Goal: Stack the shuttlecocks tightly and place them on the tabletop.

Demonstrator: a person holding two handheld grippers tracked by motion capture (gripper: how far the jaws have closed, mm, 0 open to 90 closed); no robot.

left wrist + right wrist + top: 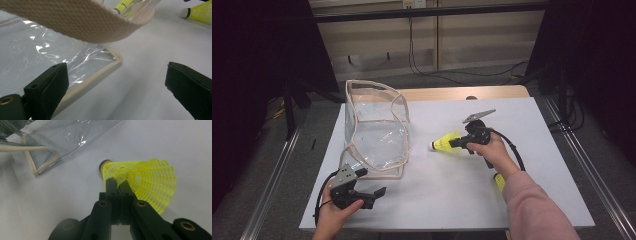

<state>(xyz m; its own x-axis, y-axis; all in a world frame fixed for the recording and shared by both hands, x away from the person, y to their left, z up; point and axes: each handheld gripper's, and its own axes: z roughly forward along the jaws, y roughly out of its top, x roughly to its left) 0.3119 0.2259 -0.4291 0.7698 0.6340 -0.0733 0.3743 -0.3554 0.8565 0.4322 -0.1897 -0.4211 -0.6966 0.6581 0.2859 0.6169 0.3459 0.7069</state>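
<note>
A white worktop (532, 150) stands between dark curtains. Right gripper (460, 142) fingers pinch the yellow shuttlecock (445, 142) just above it, beside the clear bag (374, 130). Left gripper (374, 192) fingers are spread.

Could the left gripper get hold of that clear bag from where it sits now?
Probably yes. The left gripper is open and sits just beside the bag, whose trimmed bottom edge lies right before it, with nothing in between.
</note>
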